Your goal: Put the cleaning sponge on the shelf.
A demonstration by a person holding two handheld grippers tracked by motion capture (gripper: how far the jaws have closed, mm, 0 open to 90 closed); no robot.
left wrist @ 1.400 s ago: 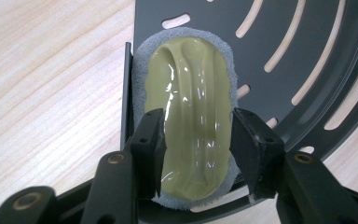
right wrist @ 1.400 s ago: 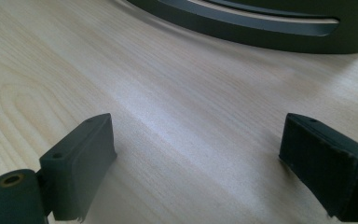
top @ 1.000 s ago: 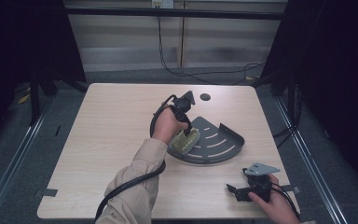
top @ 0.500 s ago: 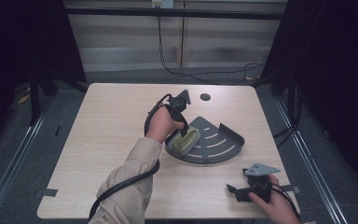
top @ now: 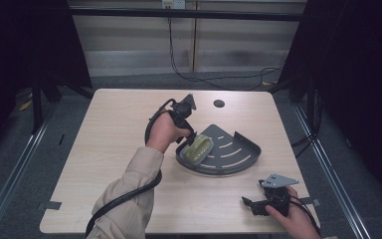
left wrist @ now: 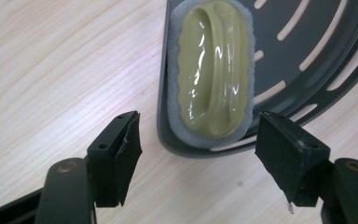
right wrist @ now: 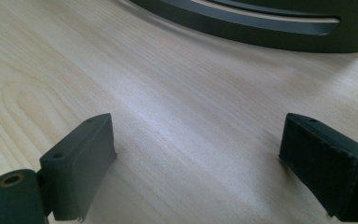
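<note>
While left gripper [top: 193,141] hangs over left corner of dark slotted fan-shaped tray [top: 238,162], jaws wide — just been opening, nothing pinched between them. Olive-green scrubber sponge with grey pad [left wrist: 214,70] lying flat in that corner of tray [left wrist: 317,51], right against rim, just past black pads [left wrist: 121,149] in left gripper view. Right gripper [top: 252,206] resting on wood table [top: 109,129] near right edge, near side, just short of tray — jaws wide too, only bare table [right wrist: 168,93] between them. Small dark hole [top: 219,103] in tabletop at far side.
</note>
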